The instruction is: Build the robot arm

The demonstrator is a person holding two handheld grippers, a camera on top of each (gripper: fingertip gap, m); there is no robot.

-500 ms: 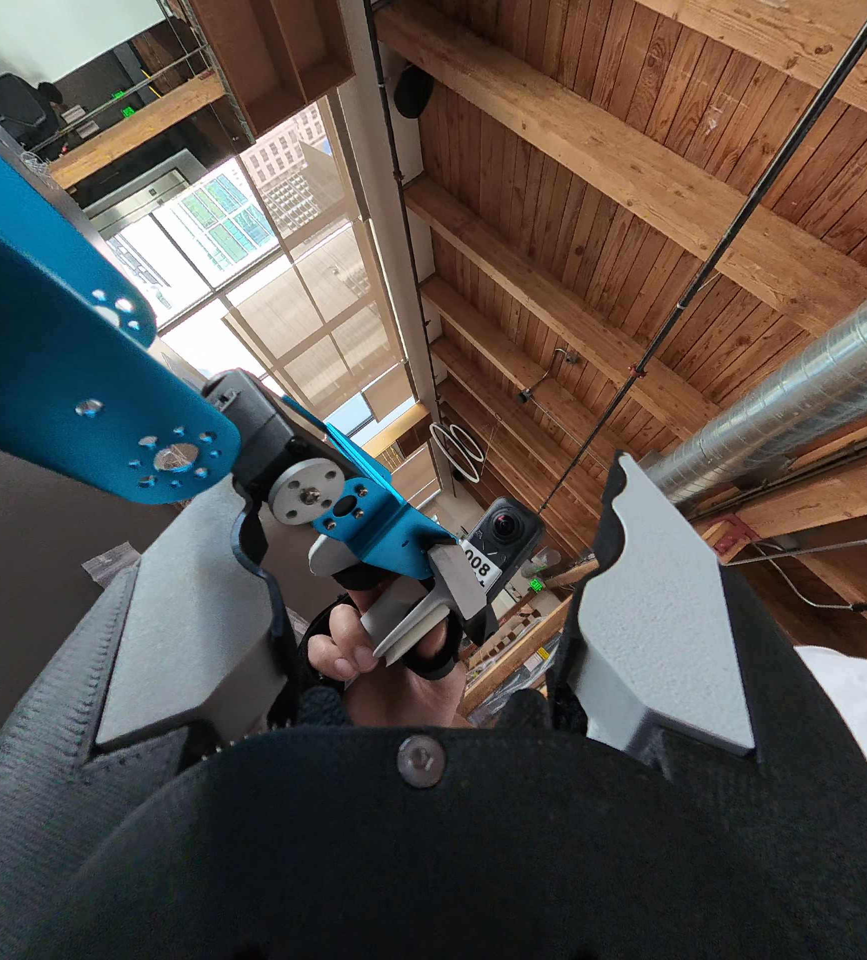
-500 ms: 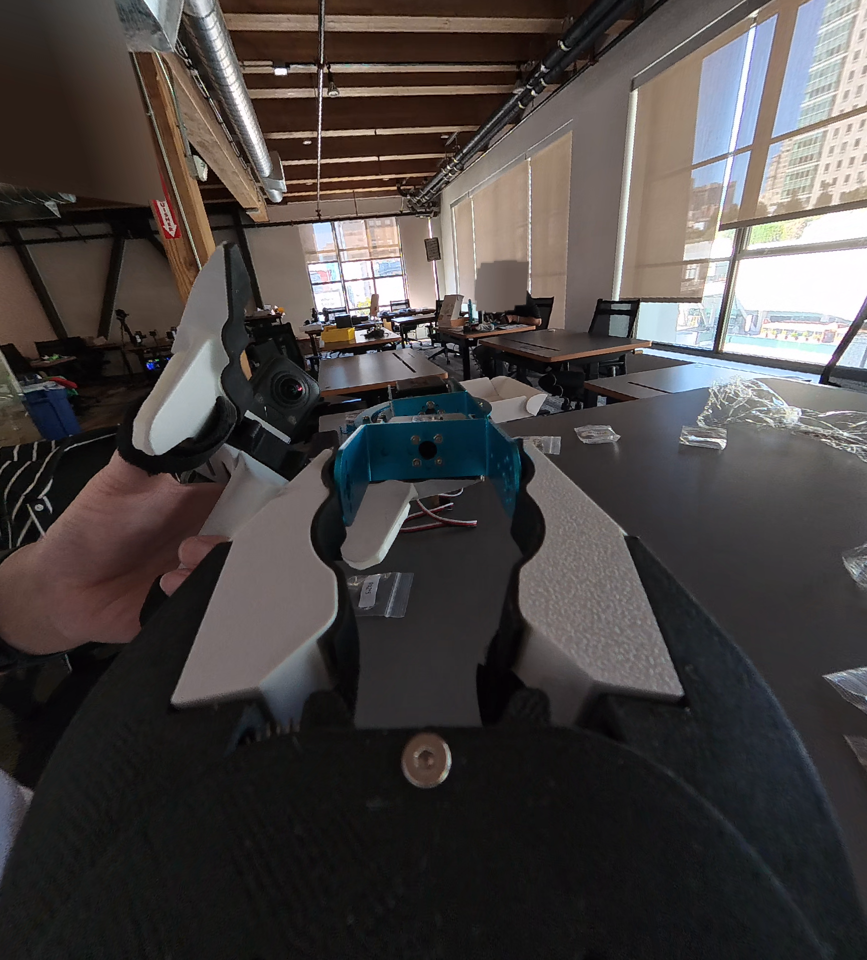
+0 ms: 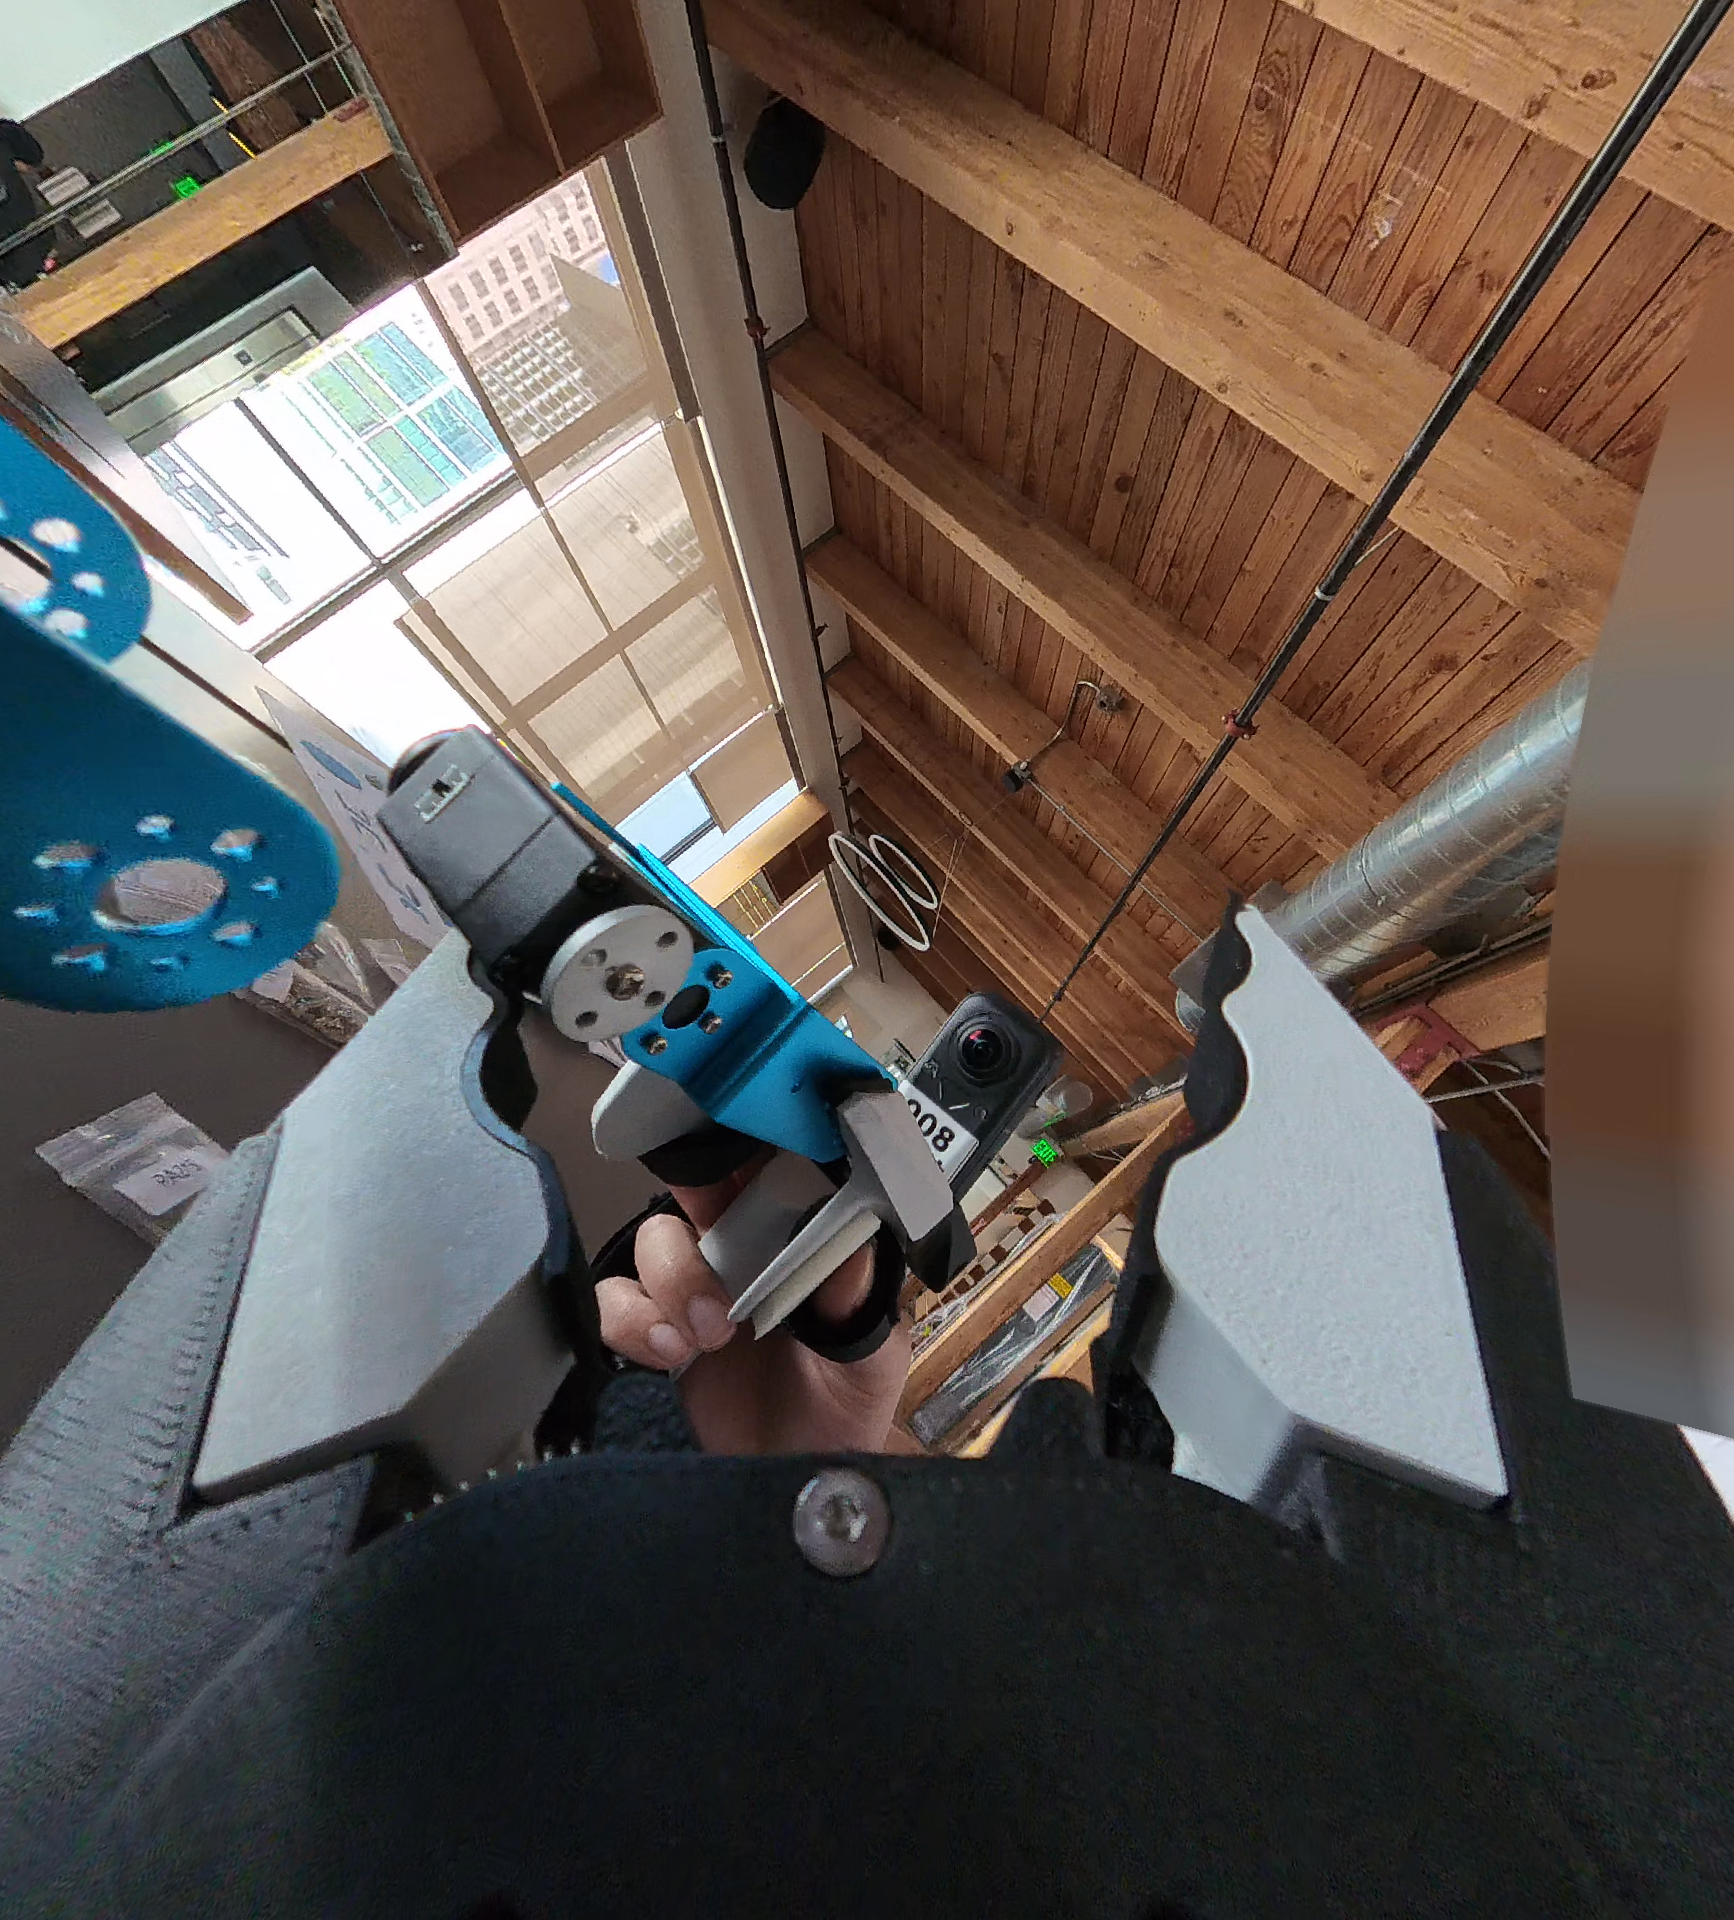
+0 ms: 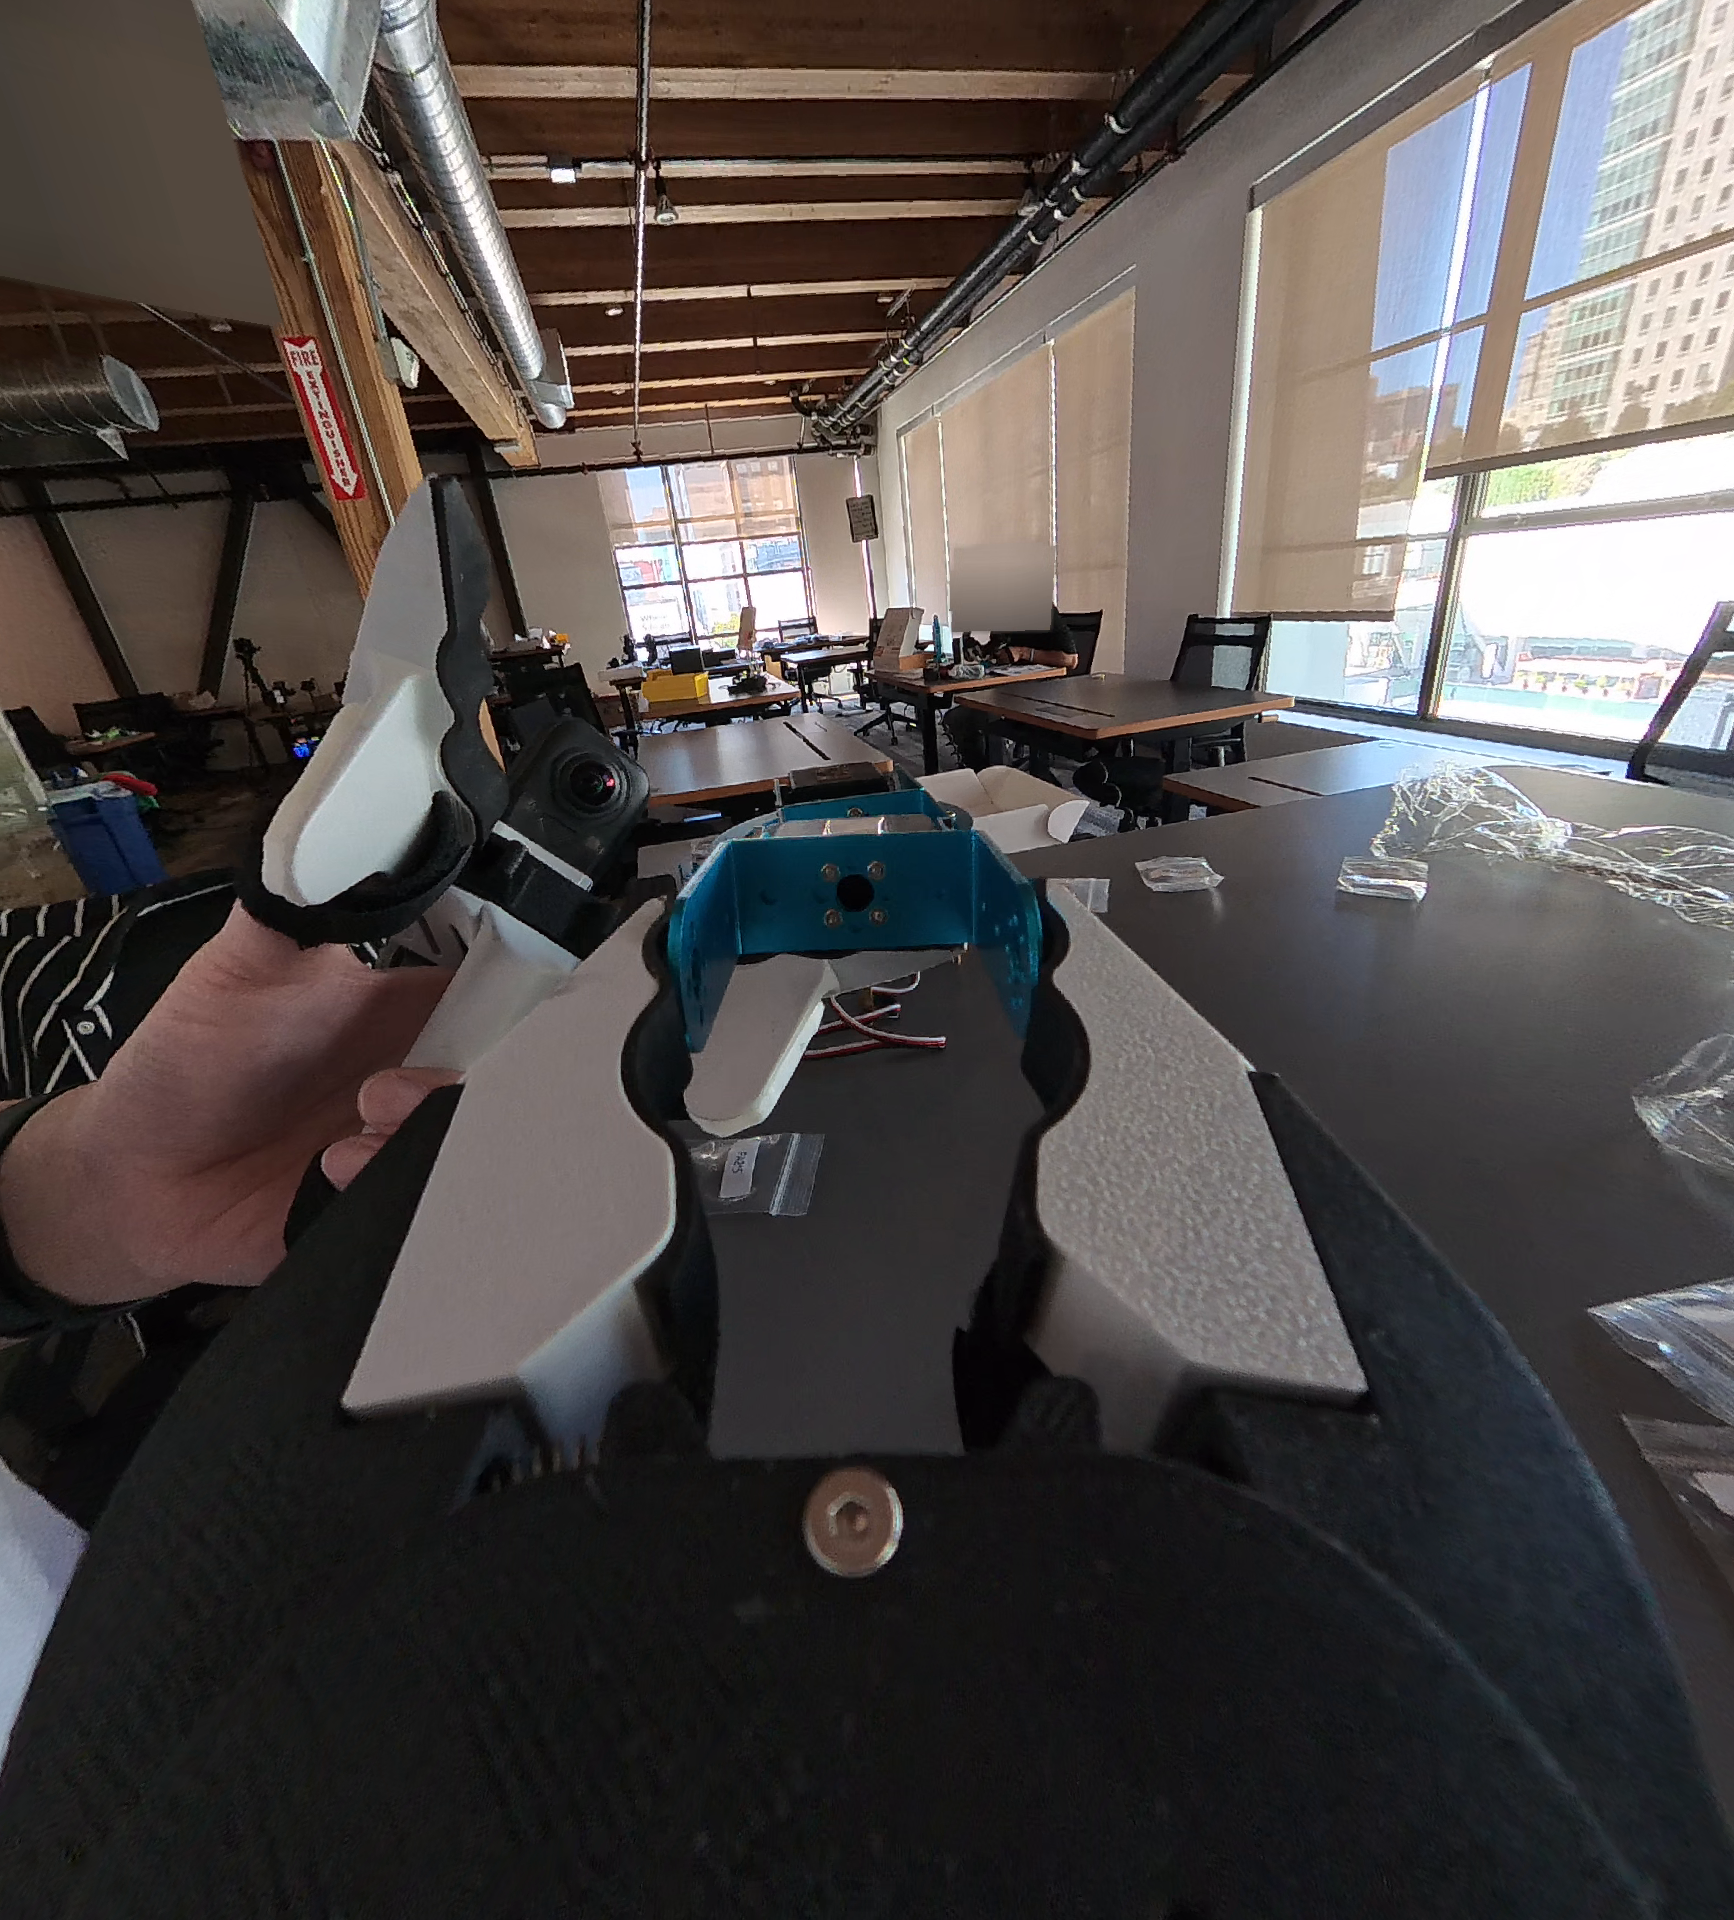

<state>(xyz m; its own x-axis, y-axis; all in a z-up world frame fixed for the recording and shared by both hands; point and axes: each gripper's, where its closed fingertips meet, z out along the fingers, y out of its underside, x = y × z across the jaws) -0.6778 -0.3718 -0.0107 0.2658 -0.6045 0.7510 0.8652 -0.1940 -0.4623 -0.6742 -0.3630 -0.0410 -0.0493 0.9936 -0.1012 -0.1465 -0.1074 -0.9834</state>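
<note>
R gripper (image 4: 852,997) clamps a blue bracket (image 4: 847,894) above the dark table (image 4: 1362,1039); L gripper (image 3: 842,1091) gapes, ceiling-pointed. Only L view shows the bracket's motor (image 3: 489,842); wires half-hidden.

Blue U-bracket (image 4: 780,914) with black servo (image 3: 489,842), airborne.
Pinched at both side walls by right gripper (image 4: 849,916), above dark table (image 4: 1362,1018).

We note a blue anodised metal bracket (image 4: 847,896), matt; grainy white plastic tongs (image 4: 852,1060); smooth dark matt bench (image 4: 1362,997).
</note>
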